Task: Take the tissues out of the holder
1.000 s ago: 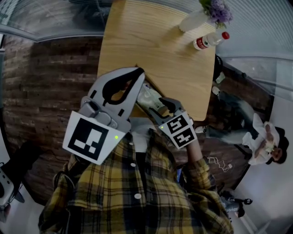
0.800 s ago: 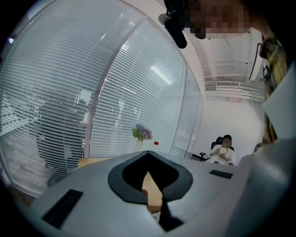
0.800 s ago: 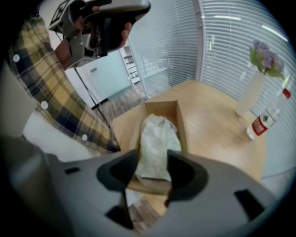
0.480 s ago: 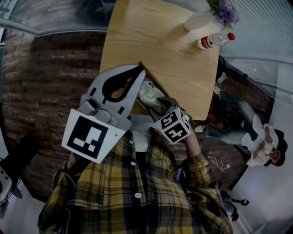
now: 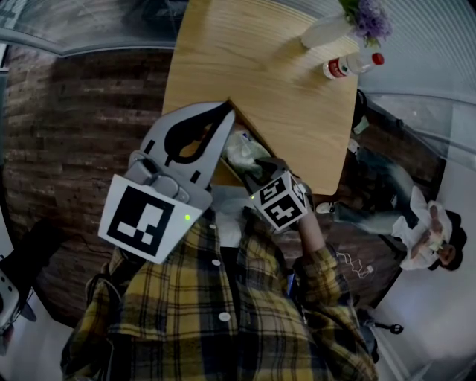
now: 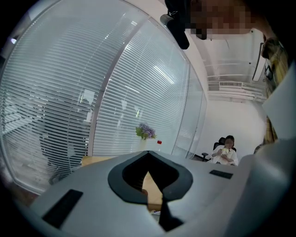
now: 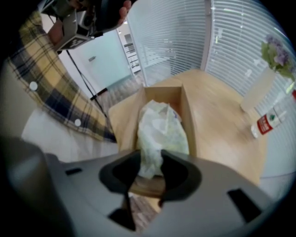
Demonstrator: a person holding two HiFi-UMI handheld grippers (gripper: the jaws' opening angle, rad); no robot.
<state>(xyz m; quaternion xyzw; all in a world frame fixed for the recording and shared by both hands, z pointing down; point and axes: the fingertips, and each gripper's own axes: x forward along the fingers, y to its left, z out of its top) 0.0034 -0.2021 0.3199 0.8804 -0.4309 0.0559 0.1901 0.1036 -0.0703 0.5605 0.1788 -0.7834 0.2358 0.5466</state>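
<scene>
At the counter's (image 7: 222, 125) near edge, I see my right hand-held gripper (image 7: 151, 155) closing on the tissues (image 7: 162, 125) rising from the cardboard holder (image 7: 187, 111). Open wood runs beyond to the bottle (image 7: 268, 124). My left hand-held gripper (image 6: 148, 152) is pressed together, empty.

Pale wooden desk in a glass-walled office

The desk (image 5: 253, 67) has a light, fine-grained top and stands on a dark brown floor (image 5: 82, 134) laid in short staggered planks. Along its far side runs a curved glass wall hung with white horizontal blinds (image 6: 69, 102), with bright streaks of light reflecting off the panes. At the desk's far corner stands a white vase (image 5: 321, 31) of purple flowers (image 5: 368, 16), and a clear bottle (image 5: 349, 65) with a red cap lies just beside it. Past the glass, a plain white wall closes off the room, where a person in white (image 6: 225, 155) sits in a dark office chair, well away from the desk.
</scene>
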